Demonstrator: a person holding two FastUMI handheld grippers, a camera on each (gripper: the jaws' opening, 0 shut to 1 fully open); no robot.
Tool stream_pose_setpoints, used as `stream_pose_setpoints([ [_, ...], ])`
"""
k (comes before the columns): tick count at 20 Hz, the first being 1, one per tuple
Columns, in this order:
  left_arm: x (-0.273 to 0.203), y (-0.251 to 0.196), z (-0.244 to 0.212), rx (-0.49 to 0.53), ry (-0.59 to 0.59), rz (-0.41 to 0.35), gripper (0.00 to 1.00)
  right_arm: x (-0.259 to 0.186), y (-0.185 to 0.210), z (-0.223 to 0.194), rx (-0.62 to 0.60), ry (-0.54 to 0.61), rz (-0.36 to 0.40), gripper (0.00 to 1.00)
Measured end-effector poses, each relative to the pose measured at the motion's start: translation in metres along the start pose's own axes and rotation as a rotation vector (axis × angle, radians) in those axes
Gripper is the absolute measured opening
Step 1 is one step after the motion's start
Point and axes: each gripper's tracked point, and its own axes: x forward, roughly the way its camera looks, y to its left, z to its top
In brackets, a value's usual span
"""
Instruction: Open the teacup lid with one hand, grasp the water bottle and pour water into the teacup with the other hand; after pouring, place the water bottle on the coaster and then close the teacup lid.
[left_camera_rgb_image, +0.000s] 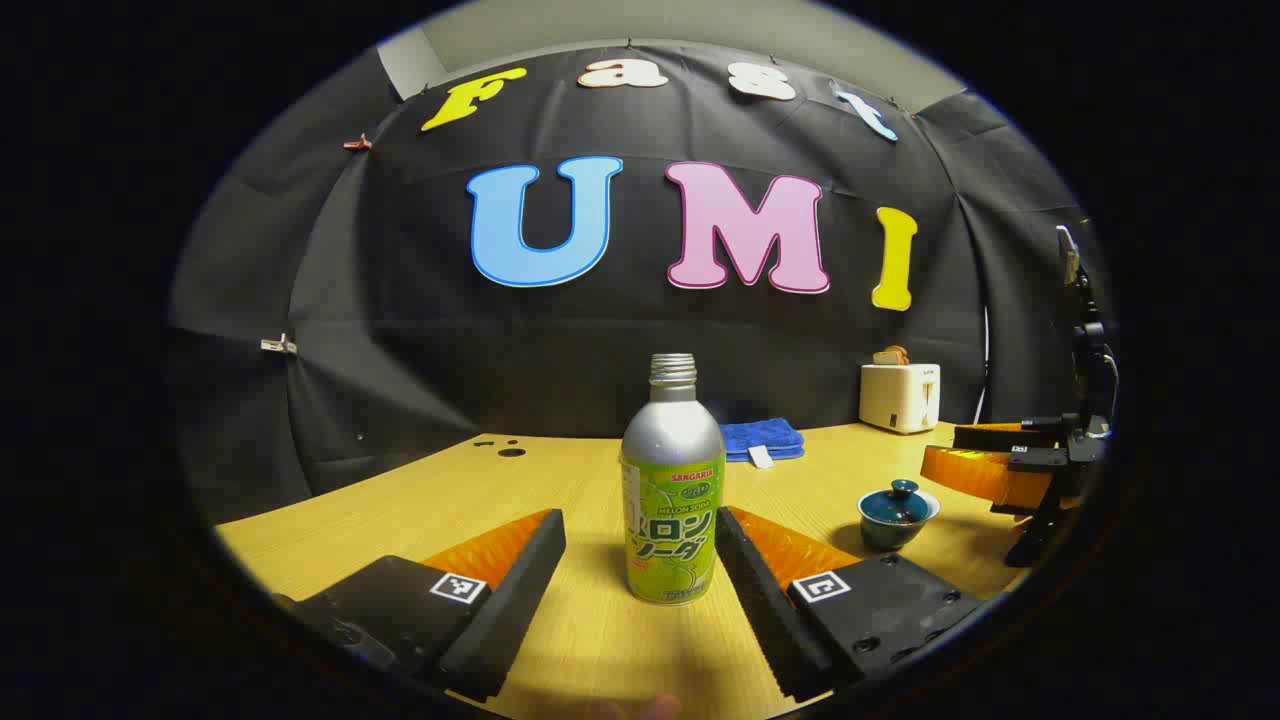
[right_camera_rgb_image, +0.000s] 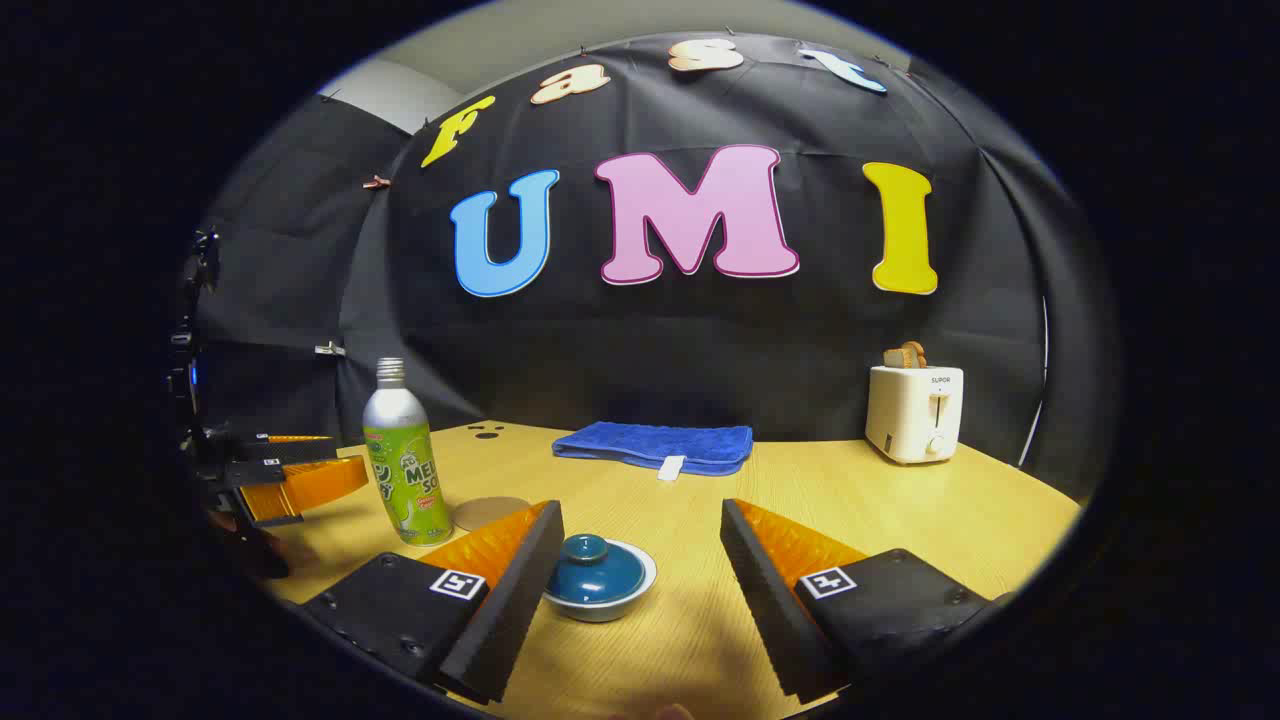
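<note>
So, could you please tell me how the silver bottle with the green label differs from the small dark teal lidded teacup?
The silver bottle with the green label stands tall and narrow; the dark teal lidded teacup sits low and round. The bottle's threaded mouth is uncapped, while the teacup's lid is on. The bottle stands between the left gripper's open fingers; the teacup sits between the right gripper's open fingers. Both rest upright on the wooden table, ungrasped.

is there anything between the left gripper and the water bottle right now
Nothing visible. In the left gripper view the left gripper is open and the water bottle stands upright between its fingers, on bare table. The teacup sits off to the side, apart from the bottle.
</note>
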Motion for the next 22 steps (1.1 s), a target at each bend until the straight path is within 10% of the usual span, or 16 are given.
stream_pose_setpoints([
  [22, 0.0011, -0.0002, -0.0011, 0.000, -0.003, 0.000, 0.95, 0.0016, -0.0012, -0.0008, 0.001, 0.000, -0.016, 0.98],
])
